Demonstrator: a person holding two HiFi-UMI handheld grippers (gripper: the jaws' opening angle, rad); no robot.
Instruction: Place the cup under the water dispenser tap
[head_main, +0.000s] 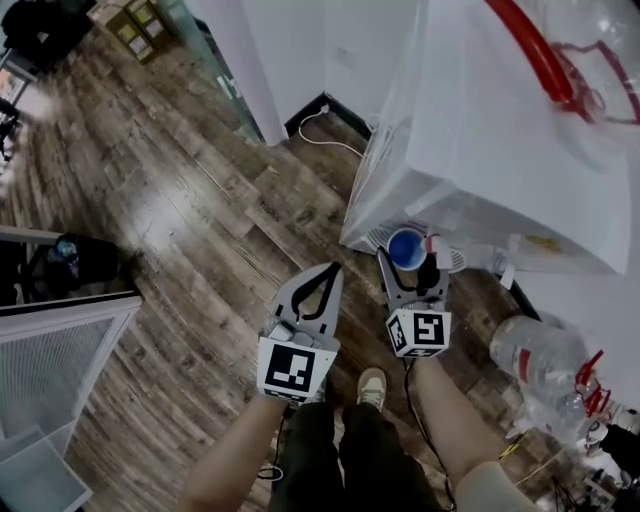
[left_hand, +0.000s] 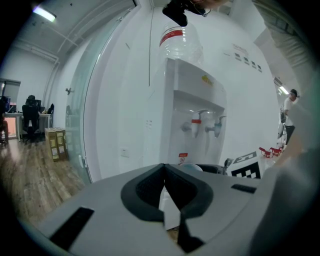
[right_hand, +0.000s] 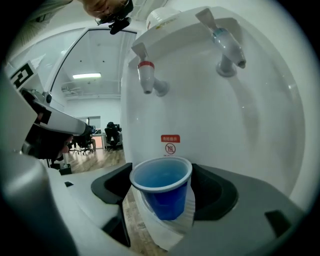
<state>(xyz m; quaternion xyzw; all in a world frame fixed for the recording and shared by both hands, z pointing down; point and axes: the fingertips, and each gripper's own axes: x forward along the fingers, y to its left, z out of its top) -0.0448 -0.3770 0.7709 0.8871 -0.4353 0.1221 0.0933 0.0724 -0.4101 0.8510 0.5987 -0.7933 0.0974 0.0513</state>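
Note:
A blue plastic cup (head_main: 406, 247) (right_hand: 162, 187) stands upright between the jaws of my right gripper (head_main: 410, 260) (right_hand: 162, 202), which is shut on its sides. It hangs at the foot of the white water dispenser (head_main: 480, 140) (left_hand: 190, 100), above the white drip tray (right_hand: 167, 232). In the right gripper view the red tap (right_hand: 148, 77) is above and slightly left of the cup, and the blue tap (right_hand: 227, 47) is up to the right. My left gripper (head_main: 328, 272) (left_hand: 164, 187) is to the left of the cup, shut and empty, pointing toward the dispenser.
A large clear water bottle (head_main: 535, 360) lies on the wooden floor right of the dispenser. A white cable (head_main: 330, 140) runs along the wall behind. A white frame with a mesh panel (head_main: 60, 340) stands at the left. The person's shoe (head_main: 372, 385) is below the grippers.

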